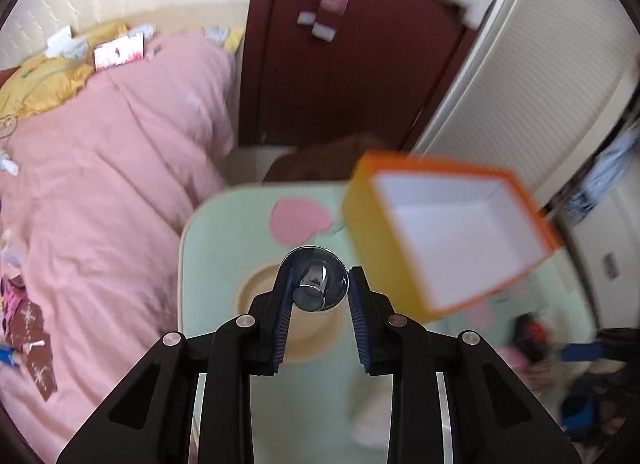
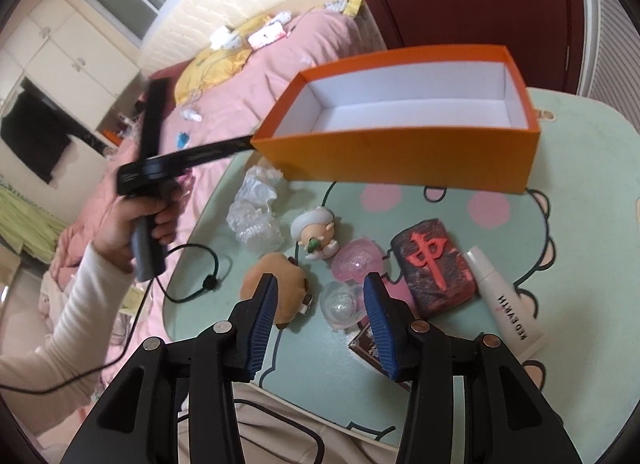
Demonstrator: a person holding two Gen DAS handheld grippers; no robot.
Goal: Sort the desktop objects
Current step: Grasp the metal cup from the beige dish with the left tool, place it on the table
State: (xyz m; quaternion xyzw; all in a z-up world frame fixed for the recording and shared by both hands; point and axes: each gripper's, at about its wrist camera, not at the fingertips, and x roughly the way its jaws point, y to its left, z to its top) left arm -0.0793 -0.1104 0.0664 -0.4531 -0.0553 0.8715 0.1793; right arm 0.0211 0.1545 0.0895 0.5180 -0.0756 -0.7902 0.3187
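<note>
My left gripper [image 1: 318,288] is shut on a shiny round metal object [image 1: 316,284], held above the green mat [image 1: 224,232]. An empty orange box [image 1: 452,232] with a white inside sits to its right; it also shows in the right wrist view [image 2: 404,132]. My right gripper [image 2: 320,296] is open and empty, low over a clear plastic shell [image 2: 340,304]. Around it lie a tan plush toy [image 2: 280,284], a small doll figure [image 2: 318,234], a pink shell [image 2: 356,260], a dark mahjong-tile block [image 2: 434,264] and a white tube [image 2: 506,300].
Crumpled clear plastic [image 2: 256,208] lies at the mat's left side. A bed with a pink quilt [image 1: 104,168] stands left of the table. A dark red door [image 1: 340,64] and a white cabinet [image 1: 532,76] stand behind. A small dark card [image 2: 370,346] lies under my right finger.
</note>
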